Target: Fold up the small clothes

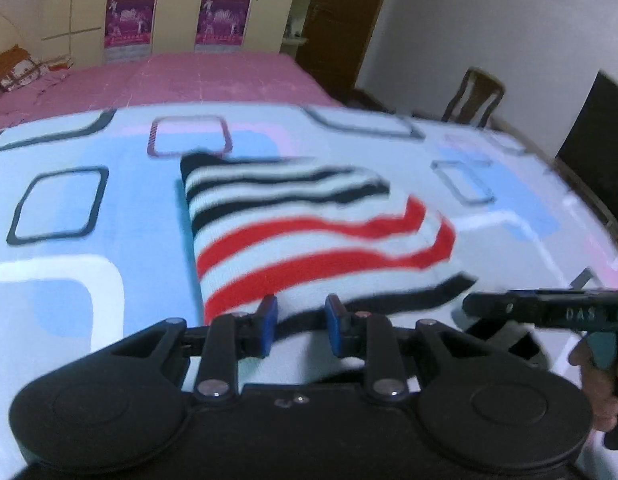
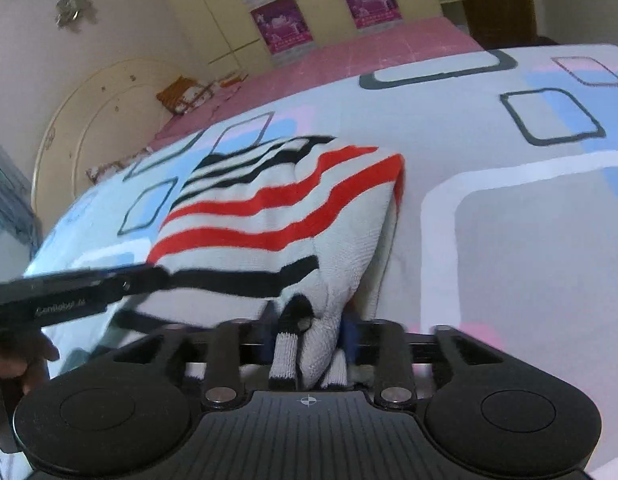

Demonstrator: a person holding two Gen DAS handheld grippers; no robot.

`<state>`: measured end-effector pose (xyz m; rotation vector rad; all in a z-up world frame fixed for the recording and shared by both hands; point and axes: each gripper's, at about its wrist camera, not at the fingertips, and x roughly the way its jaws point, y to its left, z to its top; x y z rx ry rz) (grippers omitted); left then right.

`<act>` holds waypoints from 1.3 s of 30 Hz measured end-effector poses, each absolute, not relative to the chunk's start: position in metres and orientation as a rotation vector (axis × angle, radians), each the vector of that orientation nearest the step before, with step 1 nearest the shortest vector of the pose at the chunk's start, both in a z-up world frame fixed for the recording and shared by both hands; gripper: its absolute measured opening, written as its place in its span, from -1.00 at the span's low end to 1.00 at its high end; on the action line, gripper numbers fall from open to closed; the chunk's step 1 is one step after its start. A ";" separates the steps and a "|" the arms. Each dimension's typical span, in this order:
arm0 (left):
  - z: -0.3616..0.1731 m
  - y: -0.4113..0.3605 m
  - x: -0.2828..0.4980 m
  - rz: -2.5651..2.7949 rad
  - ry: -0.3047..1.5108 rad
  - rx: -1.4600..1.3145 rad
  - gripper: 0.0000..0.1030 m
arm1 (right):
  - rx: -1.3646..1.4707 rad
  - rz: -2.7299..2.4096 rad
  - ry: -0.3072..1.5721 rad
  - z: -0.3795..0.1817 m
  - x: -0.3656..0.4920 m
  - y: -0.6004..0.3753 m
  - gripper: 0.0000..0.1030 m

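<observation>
Striped sweater point(image 1: 293, 228) lies half folded on the bed point(image 1: 89, 208); my right gripper point(image 2: 309, 332) is clamped on its bunched near edge, my left gripper point(image 1: 301, 320) parted and empty above the hem; I should carry both corners level, avoiding wrinkles.
</observation>
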<state>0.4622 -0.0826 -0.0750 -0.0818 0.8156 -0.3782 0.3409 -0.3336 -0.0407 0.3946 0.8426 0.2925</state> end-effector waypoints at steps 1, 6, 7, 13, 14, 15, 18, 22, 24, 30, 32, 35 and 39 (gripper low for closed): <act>-0.074 -0.080 0.464 -0.384 0.795 -0.080 -0.54 | 0.435 0.278 0.825 -0.039 0.342 -0.343 0.04; -0.072 -0.094 0.485 -0.428 0.752 -0.033 -0.46 | 0.564 0.222 0.832 -0.043 0.390 -0.358 0.00; -0.074 -0.099 0.488 -0.430 0.754 -0.015 -0.46 | 0.593 0.214 0.842 -0.046 0.399 -0.361 -0.09; -0.091 -0.108 0.480 -0.386 0.843 0.158 -0.42 | 0.410 0.311 0.868 -0.043 0.405 -0.334 -0.73; -0.089 -0.109 0.479 -0.389 0.844 0.176 -0.42 | 0.384 0.313 0.863 -0.044 0.404 -0.335 -0.73; -0.088 -0.111 0.480 -0.393 0.844 0.190 -0.42 | 0.385 0.313 0.863 -0.044 0.404 -0.337 -0.72; -0.078 -0.106 0.481 -0.402 0.802 0.144 -0.43 | 0.332 0.254 0.779 -0.024 0.398 -0.343 -0.72; -0.073 -0.105 0.496 -0.408 0.738 0.100 -0.47 | 0.290 0.274 0.697 -0.003 0.416 -0.331 -0.69; -0.074 -0.110 0.509 -0.405 0.725 0.099 -0.45 | 0.243 0.339 0.736 -0.007 0.434 -0.311 -0.69; -0.114 -0.117 0.543 -0.434 0.822 0.002 -0.41 | -0.034 0.194 0.880 -0.039 0.464 -0.273 -0.69; -0.111 -0.111 0.540 -0.441 0.816 -0.023 -0.41 | -0.043 0.204 0.882 -0.042 0.457 -0.277 -0.69; -0.097 -0.099 0.522 -0.445 0.773 -0.035 -0.41 | -0.006 0.222 0.854 -0.041 0.447 -0.290 -0.69; -0.074 -0.079 0.480 -0.461 0.719 -0.048 -0.41 | 0.076 0.279 0.784 -0.010 0.416 -0.306 -0.69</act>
